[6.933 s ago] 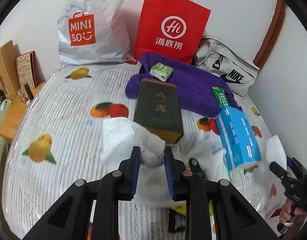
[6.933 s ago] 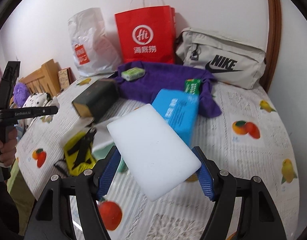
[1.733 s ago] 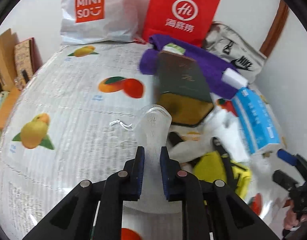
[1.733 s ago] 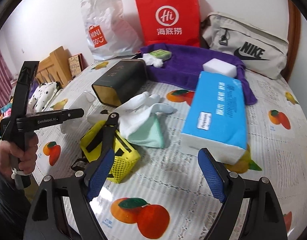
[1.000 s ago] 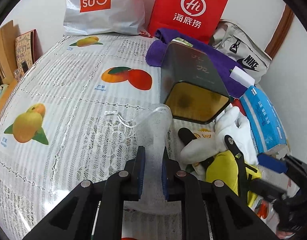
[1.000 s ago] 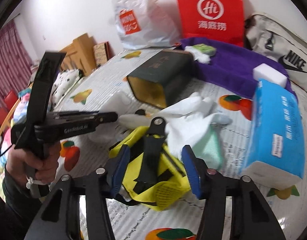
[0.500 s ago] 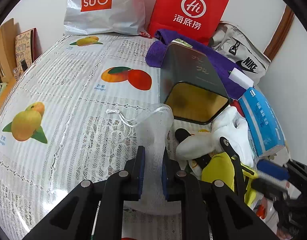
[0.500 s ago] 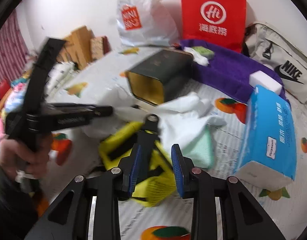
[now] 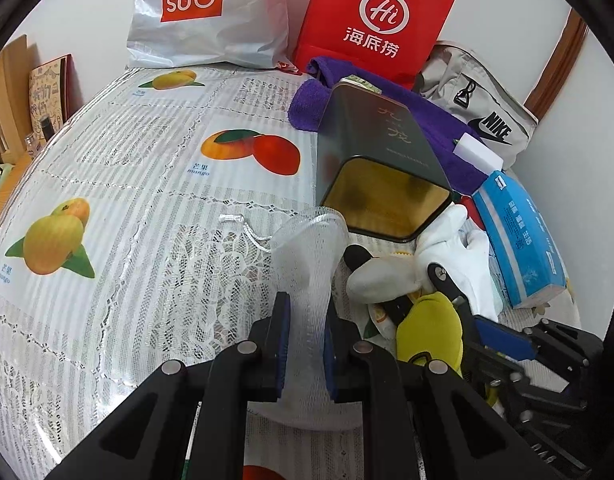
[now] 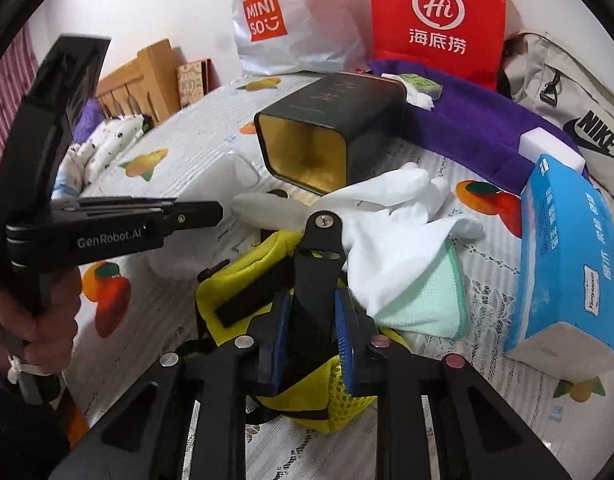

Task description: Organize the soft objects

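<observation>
My left gripper (image 9: 305, 320) is shut on a white see-through mesh pouch (image 9: 307, 248) with a drawstring, just above the fruit-print tablecloth (image 9: 147, 160). My right gripper (image 10: 309, 316) has its jaws closing, and the blue pads press on the black strap (image 10: 321, 264) of a yellow mesh bag (image 10: 243, 280). White gloves (image 10: 395, 200) and a mint cloth (image 10: 423, 300) lie just behind the bag. A dark green tin (image 10: 331, 132) lies on its side, its gold mouth facing me. In the right wrist view a hand holds the left gripper (image 10: 199, 212) at the left.
A blue tissue pack (image 10: 567, 264) lies at the right. A purple towel (image 10: 467, 120) at the back carries a white sponge (image 10: 547, 146). A red paper bag (image 9: 371, 20), a Miniso bag (image 9: 203, 12) and a grey Nike bag (image 9: 483, 112) line the wall.
The right gripper's jaws have narrowed from wide apart to gripping the yellow bag's black strap. The left gripper and its mesh pouch have stayed put.
</observation>
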Available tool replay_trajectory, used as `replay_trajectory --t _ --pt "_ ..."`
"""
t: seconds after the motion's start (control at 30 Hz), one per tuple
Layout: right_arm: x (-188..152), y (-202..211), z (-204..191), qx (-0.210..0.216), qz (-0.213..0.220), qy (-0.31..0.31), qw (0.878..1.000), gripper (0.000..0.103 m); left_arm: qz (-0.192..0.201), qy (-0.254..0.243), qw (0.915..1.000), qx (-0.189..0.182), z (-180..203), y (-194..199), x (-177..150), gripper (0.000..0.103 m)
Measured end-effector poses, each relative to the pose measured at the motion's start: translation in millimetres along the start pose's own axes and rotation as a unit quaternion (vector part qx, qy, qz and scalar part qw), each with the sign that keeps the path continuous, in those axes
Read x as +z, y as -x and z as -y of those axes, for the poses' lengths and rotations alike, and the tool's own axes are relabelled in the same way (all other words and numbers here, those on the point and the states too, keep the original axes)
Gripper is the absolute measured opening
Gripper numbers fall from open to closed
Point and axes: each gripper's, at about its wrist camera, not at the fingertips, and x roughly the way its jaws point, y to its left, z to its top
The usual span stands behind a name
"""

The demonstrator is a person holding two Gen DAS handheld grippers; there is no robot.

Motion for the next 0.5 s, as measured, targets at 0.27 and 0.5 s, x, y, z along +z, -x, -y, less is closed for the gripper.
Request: replay_trajectory --t 0.27,0.5 --pt "-4.6 47.9 7.8 -0.006 0.033 -0.008 0.999 0.021 -0.001 -0.004 1.0000 0.006 5.4 9.9 -6.4 0.014" --pt "-29.1 73.6 36.1 -0.026 0.041 -0.054 0.997 0.021 -0.002 0.001 1.0000 0.006 9.1 16.7 -19.9 0.013"
